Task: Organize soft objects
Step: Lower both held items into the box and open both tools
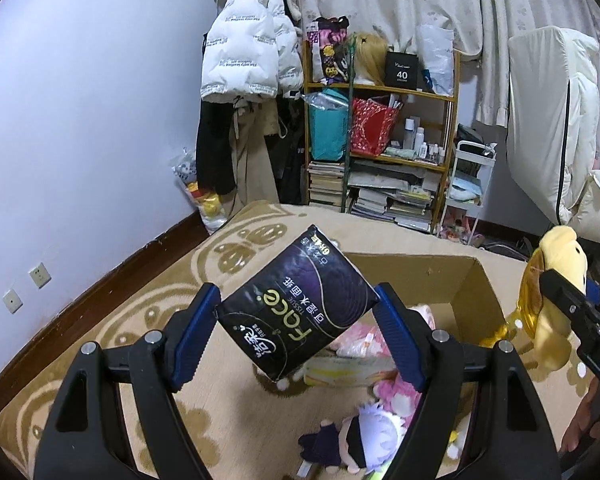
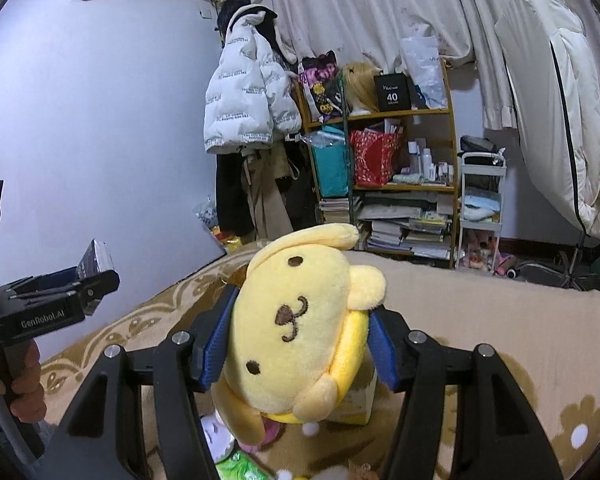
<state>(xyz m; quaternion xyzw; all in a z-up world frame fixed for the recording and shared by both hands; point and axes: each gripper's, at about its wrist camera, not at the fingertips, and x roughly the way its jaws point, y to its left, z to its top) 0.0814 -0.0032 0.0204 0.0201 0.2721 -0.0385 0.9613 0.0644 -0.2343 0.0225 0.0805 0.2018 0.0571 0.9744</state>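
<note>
- The left tongs (image 1: 298, 316) are closed about halfway on a dark purple-black plastic pack of facial tissue (image 1: 296, 304), the blue pads pressing its two short ends; its long axis runs tilted, far corner up and to the right.
- The pack hangs just above and at the left edge of the open brown cardboard box (image 1: 476, 280), so the drop point lies down and slightly right of these tongs.
- The right tongs (image 2: 296, 340) are closed on a soft yellow plush dog with a brown embroidered nose (image 2: 296, 320), squeezed at the sides of its head, face towards the camera and turned sideways.
- In the left wrist view that plush dog (image 1: 556, 280) hangs by the box's right wall, so each hand sits on its own side of the opening; the left looks nearer the interior, though the fisheye makes this hard to judge.
- Already in the box: a pale yellow tissue pack (image 1: 348, 368), pink plush items (image 1: 396, 392), and a small doll with white hair and a black blindfold (image 1: 364, 436).
- The box rests on a beige carpet with gold floral pattern (image 1: 100, 320).
- Judgement: the box's near wall and the doll under the pack are the likely obstructions.
- Far back stand a wooden shelf of books and bags (image 1: 380, 140) and a white puffer jacket (image 1: 248, 48).
</note>
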